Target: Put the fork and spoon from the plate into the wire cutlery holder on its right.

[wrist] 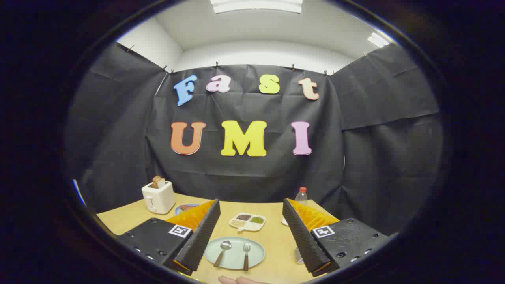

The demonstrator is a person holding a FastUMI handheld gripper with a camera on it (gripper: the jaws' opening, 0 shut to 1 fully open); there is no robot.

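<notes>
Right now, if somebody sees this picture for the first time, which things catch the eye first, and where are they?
The pale green plate lies between the open gripper's fingers, with a spoon and a fork side by side on it. Just beyond it sits a divided dish of small foods. A white toaster with bread in its slot stands at the table's far left.

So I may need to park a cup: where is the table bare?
Bare wood lies between the plate and the divided snack dish, and beside the toaster. It is crowded near the bottle. The open tongs hang above the plate, with spoon and fork on it.
</notes>
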